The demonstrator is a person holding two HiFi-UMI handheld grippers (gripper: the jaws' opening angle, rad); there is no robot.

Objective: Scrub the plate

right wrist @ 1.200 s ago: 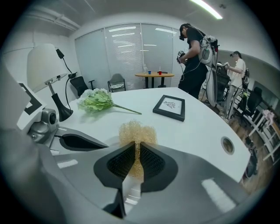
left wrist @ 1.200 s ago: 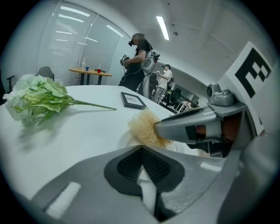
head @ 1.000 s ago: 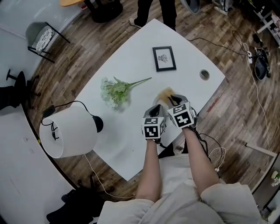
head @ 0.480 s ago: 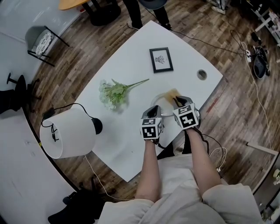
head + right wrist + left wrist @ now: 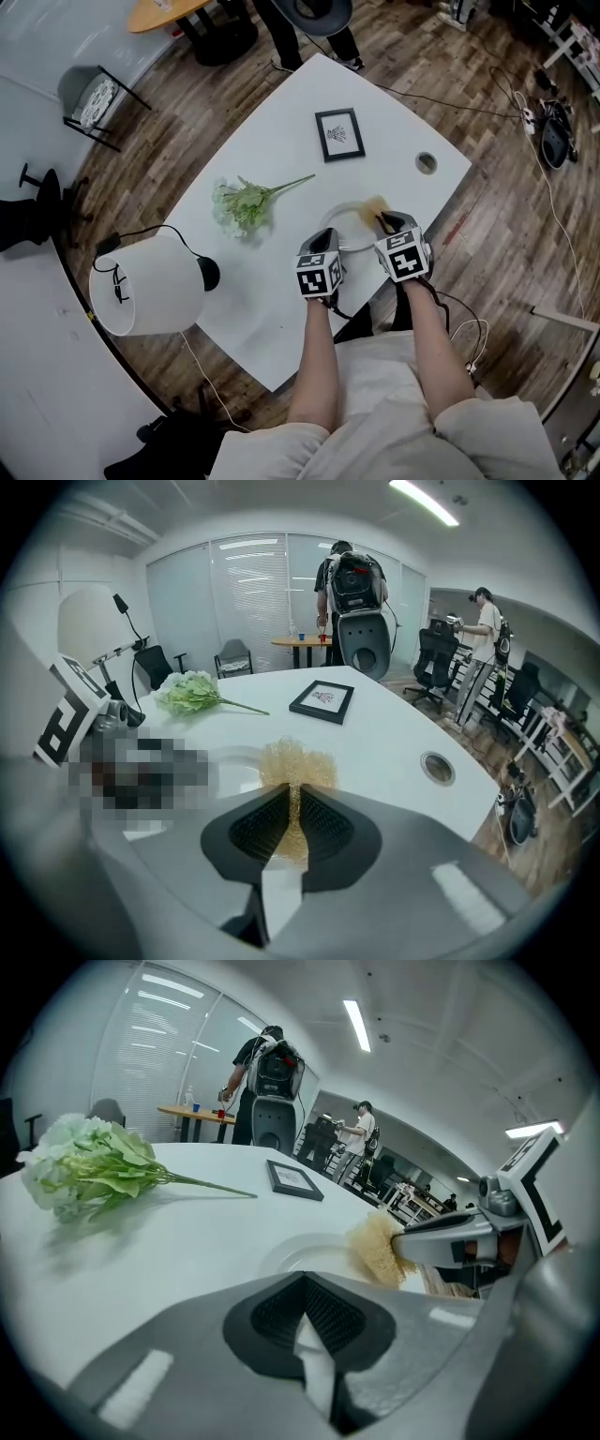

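A white plate (image 5: 348, 225) lies near the table's front right edge. My left gripper (image 5: 328, 237) is shut on the plate's near rim; in the left gripper view a white edge of the plate (image 5: 305, 1256) shows between the pads of the left gripper (image 5: 306, 1333). My right gripper (image 5: 383, 222) is shut on a tan fibrous scrubber (image 5: 375, 206), which sits at the plate's right side. In the right gripper view the scrubber (image 5: 295, 764) sticks out past the shut right gripper (image 5: 290, 825), over the plate (image 5: 236, 767).
On the white table (image 5: 281, 169) lie a bunch of green-white flowers (image 5: 242, 202) at the left and a black picture frame (image 5: 339, 134) at the back. A cable hole (image 5: 427, 163) is at the right. A white lamp (image 5: 145, 281) stands front left. People stand beyond the far edge.
The right gripper has carried the scrubber a little to the right across the plate. The left gripper has kept its hold on the rim.
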